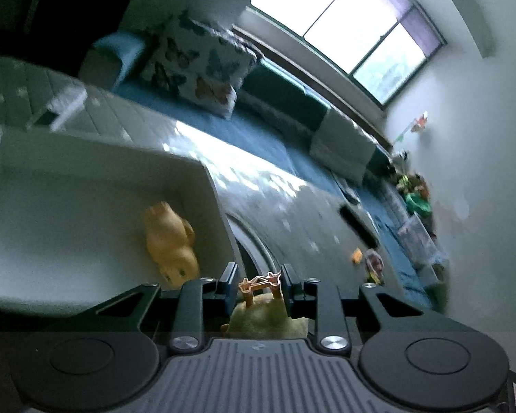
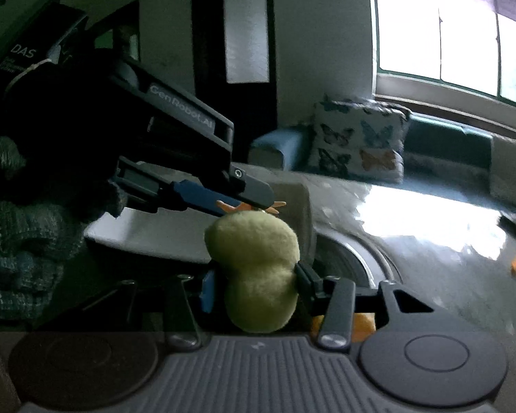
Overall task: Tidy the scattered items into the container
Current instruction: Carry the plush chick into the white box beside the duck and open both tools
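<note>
A soft, olive-green, peanut-shaped plush toy point(image 2: 258, 272) with thin orange plastic antlers point(image 1: 259, 282) is hanging between two grippers: the right gripper point(image 2: 254, 287) is squeezing its body, the left gripper point(image 1: 258, 284) is pinching the antlers. Just beside it, a white rectangular plastic container point(image 1: 86, 186) is holding a yellow-orange plush figure point(image 1: 170, 241) (blurred).

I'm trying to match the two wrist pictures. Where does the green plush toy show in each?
Left wrist: the green plush toy sits low at centre, mostly hidden, between the left gripper fingers.
Right wrist: it fills the lower centre, in the right gripper.
Shared landmark: the butterfly cushion.
</note>
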`<state>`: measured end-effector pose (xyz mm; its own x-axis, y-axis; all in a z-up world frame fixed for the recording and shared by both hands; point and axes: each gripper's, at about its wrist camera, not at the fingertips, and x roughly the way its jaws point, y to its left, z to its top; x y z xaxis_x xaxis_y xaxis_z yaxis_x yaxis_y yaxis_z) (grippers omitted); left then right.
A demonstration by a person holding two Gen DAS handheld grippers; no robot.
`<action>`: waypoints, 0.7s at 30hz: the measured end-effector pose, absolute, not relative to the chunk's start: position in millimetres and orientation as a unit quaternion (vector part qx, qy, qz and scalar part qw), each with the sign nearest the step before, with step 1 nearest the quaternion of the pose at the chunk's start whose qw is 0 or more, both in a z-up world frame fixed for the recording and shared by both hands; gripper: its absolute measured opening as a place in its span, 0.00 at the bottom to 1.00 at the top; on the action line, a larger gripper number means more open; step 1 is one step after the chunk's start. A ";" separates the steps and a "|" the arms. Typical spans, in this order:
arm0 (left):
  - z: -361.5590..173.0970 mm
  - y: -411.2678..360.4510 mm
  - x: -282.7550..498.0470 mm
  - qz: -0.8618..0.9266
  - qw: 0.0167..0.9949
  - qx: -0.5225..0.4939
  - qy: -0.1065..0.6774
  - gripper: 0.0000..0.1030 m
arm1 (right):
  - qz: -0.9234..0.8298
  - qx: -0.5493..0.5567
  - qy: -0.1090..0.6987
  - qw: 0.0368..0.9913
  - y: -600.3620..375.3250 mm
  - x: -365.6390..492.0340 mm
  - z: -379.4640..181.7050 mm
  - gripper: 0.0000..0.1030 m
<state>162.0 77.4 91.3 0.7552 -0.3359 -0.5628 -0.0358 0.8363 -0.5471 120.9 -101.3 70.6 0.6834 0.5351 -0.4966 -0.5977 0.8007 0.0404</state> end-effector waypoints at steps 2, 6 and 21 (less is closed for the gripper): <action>97.1 88.2 166.8 -0.071 0.902 -0.270 0.330 0.28 | 0.322 -0.066 0.242 0.913 -89.7 131.3 76.2 0.46; 100.4 114.1 181.4 -0.046 0.908 -0.269 0.319 0.28 | 0.343 -0.061 0.240 0.906 -65.9 158.4 81.3 0.45; 37.5 174.8 238.8 0.012 0.887 -0.272 0.373 0.28 | 0.367 -0.059 0.324 0.870 10.8 227.0 20.4 0.43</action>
